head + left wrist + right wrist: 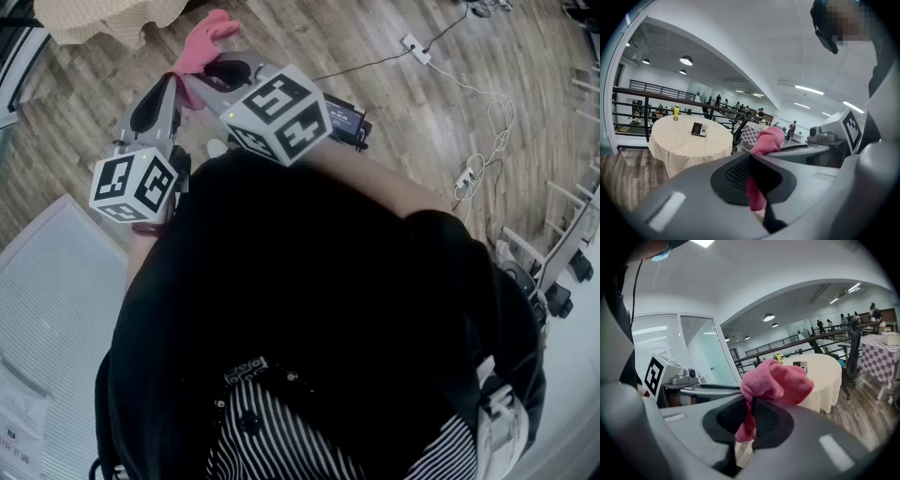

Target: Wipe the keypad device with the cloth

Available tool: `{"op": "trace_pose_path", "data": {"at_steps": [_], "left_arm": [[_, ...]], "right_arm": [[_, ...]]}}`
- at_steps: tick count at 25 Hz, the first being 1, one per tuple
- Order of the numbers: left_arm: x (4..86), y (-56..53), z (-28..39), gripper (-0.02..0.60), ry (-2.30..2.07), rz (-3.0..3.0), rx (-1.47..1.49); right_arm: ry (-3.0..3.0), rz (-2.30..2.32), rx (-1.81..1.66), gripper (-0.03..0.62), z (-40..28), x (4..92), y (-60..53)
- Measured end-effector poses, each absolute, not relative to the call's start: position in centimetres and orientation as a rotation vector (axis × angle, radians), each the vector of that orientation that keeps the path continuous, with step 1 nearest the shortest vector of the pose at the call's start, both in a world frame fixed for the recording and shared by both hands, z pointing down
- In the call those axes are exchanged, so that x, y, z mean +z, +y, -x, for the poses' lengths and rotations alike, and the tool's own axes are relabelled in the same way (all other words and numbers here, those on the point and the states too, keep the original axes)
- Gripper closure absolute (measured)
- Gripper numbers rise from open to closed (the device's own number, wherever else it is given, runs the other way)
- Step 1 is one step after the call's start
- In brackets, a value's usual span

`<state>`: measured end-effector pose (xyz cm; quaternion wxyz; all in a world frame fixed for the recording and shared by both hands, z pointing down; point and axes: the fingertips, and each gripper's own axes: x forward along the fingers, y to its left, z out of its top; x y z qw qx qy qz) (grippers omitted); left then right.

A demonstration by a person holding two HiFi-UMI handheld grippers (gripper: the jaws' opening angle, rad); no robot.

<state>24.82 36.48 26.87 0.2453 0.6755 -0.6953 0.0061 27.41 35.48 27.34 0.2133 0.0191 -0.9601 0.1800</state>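
Observation:
A pink cloth (202,43) hangs bunched above the wooden floor, held in front of the person's body. Both grippers meet at it. My left gripper (754,183) is shut, with a strip of the cloth (767,139) pinched between its pads. My right gripper (752,419) is shut on the cloth's (777,382) bunched part. In the head view the left gripper (172,86) and right gripper (204,75) converge on it. The keypad device (699,129) lies far off on a round table (684,145) covered in cream checked fabric. In the right gripper view the keypad device (800,364) is small and distant.
A yellow bottle (676,112) stands on the same table. The table's draped edge (108,19) shows at the head view's top left. A power strip (415,48) and white cables (487,131) lie on the floor. A chair (851,364) and a purple checked table (881,355) stand to the right.

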Motion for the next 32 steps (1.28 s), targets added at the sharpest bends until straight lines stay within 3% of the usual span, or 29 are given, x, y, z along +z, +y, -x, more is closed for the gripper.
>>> {"op": "trace_pose_path", "data": {"at_steps": [15, 25, 32], "left_arm": [[26.8, 34.1, -29.6, 0.577, -1.948, -1.808, 0.048], [28.1, 32.4, -26.5, 0.577, -1.889, -1.841, -0.003], [26.9, 27.5, -20.4, 0.577, -1.829, -1.947, -0.004]], "right_arm": [[-2.704, 0.023, 0.611, 0.551, -32.1, 27.2, 32.7], [-2.7, -0.03, 0.632, 0.551, -29.2, 28.3, 31.2], [-2.732, -0.152, 0.611, 0.551, -23.2, 26.8, 27.0]]}}
